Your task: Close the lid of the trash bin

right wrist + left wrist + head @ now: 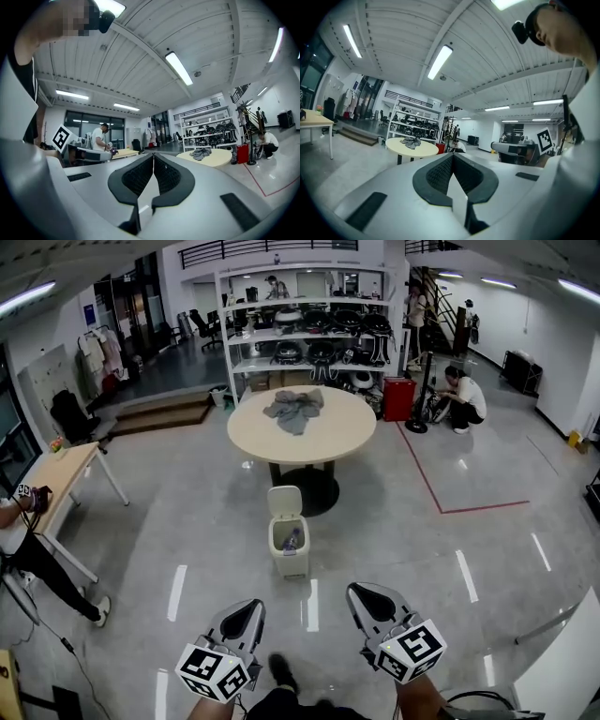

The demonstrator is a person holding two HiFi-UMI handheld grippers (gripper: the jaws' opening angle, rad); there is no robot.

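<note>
Head view: the trash bin [289, 557] stands on the floor just in front of the round table's [302, 432] pedestal, well apart from both of my grippers.
Lid: the lid [284, 501] stands upright at the bin's far edge, on the table side. The mouth is open and I can see some rubbish inside.
Left gripper: my left gripper [241, 618] sits low at the near edge of the head view. In the left gripper view its jaws are pressed together with nothing between them, aimed out across the room and not at the bin.
Right gripper: my right gripper [371, 600] is beside the left one. Its jaws also meet at the tips and hold nothing, and the right gripper view looks toward the table and shelves.
Done so far: nothing, as I judge it; neither gripper is near the lid.
Left to do: all of it. I would move closer, bring one gripper to the lid's top edge from the table side, and tip it forward and down until it sits on the rim.
</note>
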